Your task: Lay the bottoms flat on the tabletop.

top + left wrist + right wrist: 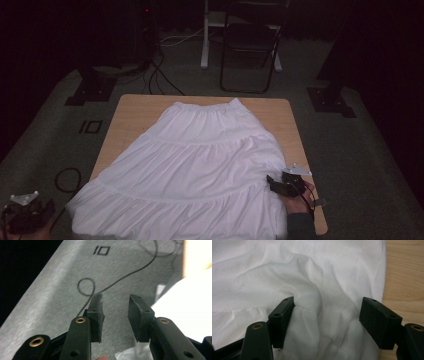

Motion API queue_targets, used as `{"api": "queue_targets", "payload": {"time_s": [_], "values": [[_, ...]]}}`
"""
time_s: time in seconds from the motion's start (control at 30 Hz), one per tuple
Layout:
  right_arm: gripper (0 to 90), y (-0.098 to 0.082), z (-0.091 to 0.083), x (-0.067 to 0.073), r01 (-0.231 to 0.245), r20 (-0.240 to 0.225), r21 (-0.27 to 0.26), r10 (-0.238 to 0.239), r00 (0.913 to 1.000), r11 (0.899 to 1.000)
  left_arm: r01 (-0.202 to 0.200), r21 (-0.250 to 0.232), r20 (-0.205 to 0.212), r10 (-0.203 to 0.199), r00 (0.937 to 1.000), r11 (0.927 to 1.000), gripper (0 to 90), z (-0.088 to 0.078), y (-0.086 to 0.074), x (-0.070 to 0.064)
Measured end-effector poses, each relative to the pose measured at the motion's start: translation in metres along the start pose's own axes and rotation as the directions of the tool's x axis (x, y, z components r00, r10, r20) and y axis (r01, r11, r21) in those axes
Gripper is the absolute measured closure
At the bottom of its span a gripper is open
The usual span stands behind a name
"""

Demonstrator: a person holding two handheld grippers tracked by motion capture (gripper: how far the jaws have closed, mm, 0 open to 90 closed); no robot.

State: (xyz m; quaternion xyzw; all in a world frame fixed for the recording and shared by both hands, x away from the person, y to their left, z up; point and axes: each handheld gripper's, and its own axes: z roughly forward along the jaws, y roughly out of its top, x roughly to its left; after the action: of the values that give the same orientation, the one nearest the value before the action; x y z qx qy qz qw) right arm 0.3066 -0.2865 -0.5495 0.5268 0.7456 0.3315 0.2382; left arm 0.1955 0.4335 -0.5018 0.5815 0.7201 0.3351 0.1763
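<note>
High view first: a white skirt [200, 165] lies spread flat over a wooden counter [135, 107], waistband toward the top of the frame and hem toward the bottom. At the lower right the right gripper [274, 184] rests on the skirt's right edge, held by a hand [300, 200] coming in from the bottom. At the lower left corner the left gripper [30, 212] sits off the counter, above the grey carpet [45, 150], apart from the skirt's hem corner. Left gripper view next: the left gripper [115, 312] stands released, its jaws partly apart with nothing between them; beyond them lie carpet [62, 277] and a looping black cable [86, 286], with the skirt [185, 302] at the right of the frame. Right gripper view last: the right gripper [327, 320] is spread wide, a raised fold of skirt [307, 295] lying between the jaws; the left pad touches the cloth, the right pad stands clear of it, so nothing is clamped. Bare counter [404, 272] shows at the right.
</note>
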Motion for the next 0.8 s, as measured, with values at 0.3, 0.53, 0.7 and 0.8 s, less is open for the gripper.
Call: {"api": "queue_targets", "payload": {"time_s": [0.3, 0.53, 0.7, 0.8], "values": [[34.4, 0.003, -0.004, 0.003, 0.021, 0.001, 0.029, -0.021, 0.9998, 0.999, -0.062, -0.051, 0.129, 0.068, 0.9893, 0.9968, 62.4, 0.013, 0.022, -0.049], [37.0, 0.007, -0.021, 0.007, 0.051, 0.015, 0.005, -0.051, 0.9986, 0.999, -0.144, -0.091, 0.224, 0.161, 0.9612, 0.9854, 58.9, 0.023, 0.03, -0.097], [41.7, 0.007, -0.051, -0.002, 0.088, 0.07, -0.033, -0.086, 0.9939, 0.996, -0.196, -0.123, 0.307, 0.225, 0.9246, 0.9729, 56.6, 0.037, 0.029, -0.143], [49.0, 0.002, -0.065, -0.012, 0.077, 0.093, -0.034, -0.074, 0.9929, 0.996, -0.217, -0.13, 0.329, 0.249, 0.9112, 0.9674, 55.1, 0.04, 0.029, -0.157]]}}
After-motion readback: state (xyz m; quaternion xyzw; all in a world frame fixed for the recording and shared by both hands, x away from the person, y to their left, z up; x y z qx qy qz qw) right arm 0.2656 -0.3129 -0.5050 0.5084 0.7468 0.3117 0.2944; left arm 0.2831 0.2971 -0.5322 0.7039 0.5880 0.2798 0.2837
